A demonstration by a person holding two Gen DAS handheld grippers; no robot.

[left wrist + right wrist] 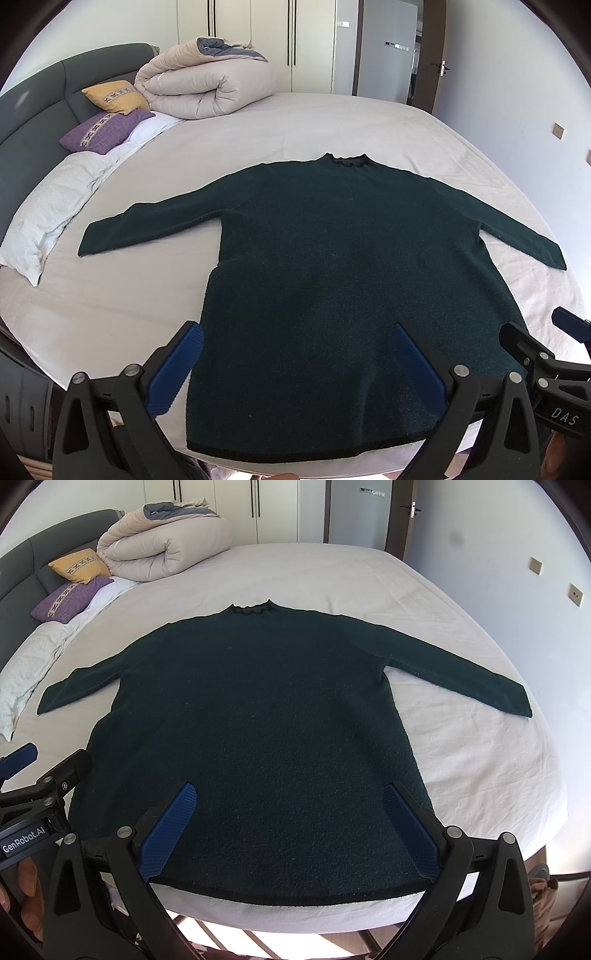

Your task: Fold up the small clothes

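Dark green sweater (332, 277) spread flat on white bed (258, 125), sleeves out left and right, collar far, hem near. Left gripper (295, 334) and right gripper (291, 792) released, jaws wide, above hem.

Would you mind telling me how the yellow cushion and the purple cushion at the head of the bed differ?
The yellow cushion leans against the grey headboard, while the purple cushion lies lower, on the white pillow. The yellow cushion sits next to the rolled duvet; the purple cushion sits further from it. Both carry a pale patterned band across the middle.
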